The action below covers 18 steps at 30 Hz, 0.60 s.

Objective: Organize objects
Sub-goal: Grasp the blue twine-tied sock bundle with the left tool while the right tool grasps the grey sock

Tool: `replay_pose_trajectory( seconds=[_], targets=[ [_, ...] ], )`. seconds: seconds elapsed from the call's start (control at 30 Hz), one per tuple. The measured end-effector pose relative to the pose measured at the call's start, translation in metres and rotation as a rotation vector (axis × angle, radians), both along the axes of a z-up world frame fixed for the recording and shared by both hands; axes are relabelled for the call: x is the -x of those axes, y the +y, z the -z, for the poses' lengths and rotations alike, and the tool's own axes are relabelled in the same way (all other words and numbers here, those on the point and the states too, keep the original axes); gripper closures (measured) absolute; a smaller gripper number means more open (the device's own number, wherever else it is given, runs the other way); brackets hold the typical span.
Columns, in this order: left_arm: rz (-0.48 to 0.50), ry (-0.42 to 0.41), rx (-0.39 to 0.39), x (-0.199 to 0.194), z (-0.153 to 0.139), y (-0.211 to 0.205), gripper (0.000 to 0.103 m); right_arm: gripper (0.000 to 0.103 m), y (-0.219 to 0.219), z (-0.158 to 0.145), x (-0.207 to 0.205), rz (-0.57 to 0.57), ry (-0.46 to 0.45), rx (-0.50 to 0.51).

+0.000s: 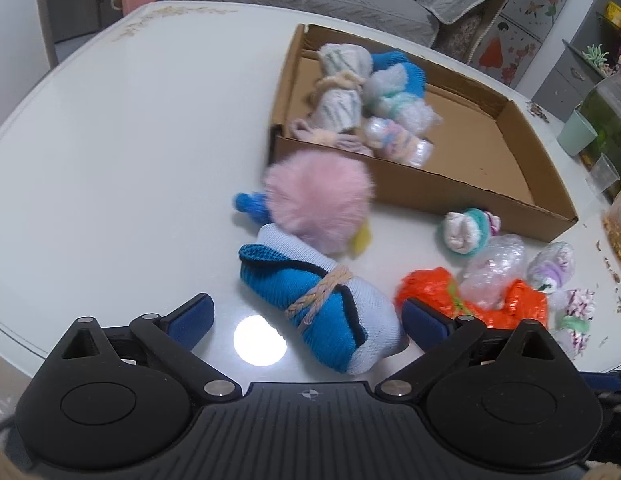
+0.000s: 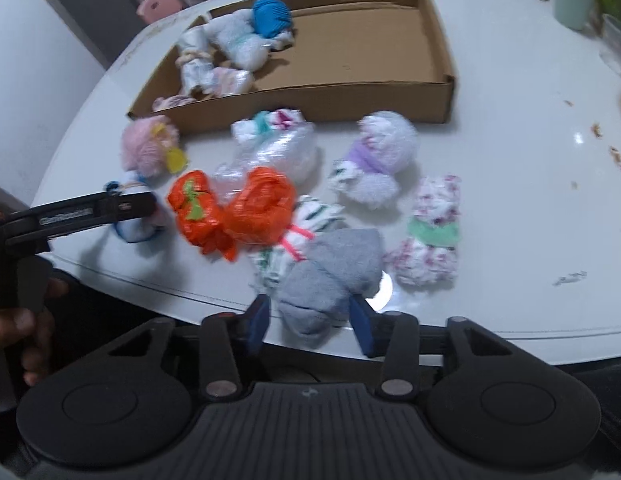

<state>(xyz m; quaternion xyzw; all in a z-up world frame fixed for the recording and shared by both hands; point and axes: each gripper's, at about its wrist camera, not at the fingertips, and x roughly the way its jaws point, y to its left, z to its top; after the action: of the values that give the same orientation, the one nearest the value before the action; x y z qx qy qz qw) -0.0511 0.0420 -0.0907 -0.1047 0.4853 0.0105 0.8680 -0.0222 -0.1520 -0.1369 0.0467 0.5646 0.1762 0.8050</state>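
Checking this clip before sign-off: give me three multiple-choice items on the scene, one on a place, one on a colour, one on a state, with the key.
1. Where do the bundles in the cardboard box lie?
A. crowded at one end
B. spread evenly
C. stacked in the middle

2. What colour is the crinkled plastic bag on the table?
A. green
B. orange
C. black

3. What lies between the fingers of the right gripper?
A. nothing
B. a cup
C. the grey sock bundle

Key: 1 A, the rest of the box floor is bare; 2 B, bright orange beside the clear wrap; 3 C, both blue pads flank the grey bundle at the table edge.
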Motion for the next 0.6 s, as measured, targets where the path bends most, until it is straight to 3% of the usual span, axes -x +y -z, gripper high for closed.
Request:
replay_pose_trajectory(
  seconds=[0.2, 0.33, 0.6],
  targets=[
    [-0.020, 0.011, -0.004, 0.005, -0.005, 0.013, 0.002, 0.063, -0.011, -0.002, -0.002, 0.057, 0.007, -0.022],
    [-0.011, 0.011, 0.020, 0.004, -0.006, 0.007, 0.002, 0.052, -0.007, -0.002, -0.005, 0.075, 0.012, -0.064],
    [-0.026, 0.013, 0.005, -0.015, 0.003, -0.004, 0.003, 0.048, -0.003, 0.008, -0.018, 0.128, 0.039, -0.056]
  ],
)
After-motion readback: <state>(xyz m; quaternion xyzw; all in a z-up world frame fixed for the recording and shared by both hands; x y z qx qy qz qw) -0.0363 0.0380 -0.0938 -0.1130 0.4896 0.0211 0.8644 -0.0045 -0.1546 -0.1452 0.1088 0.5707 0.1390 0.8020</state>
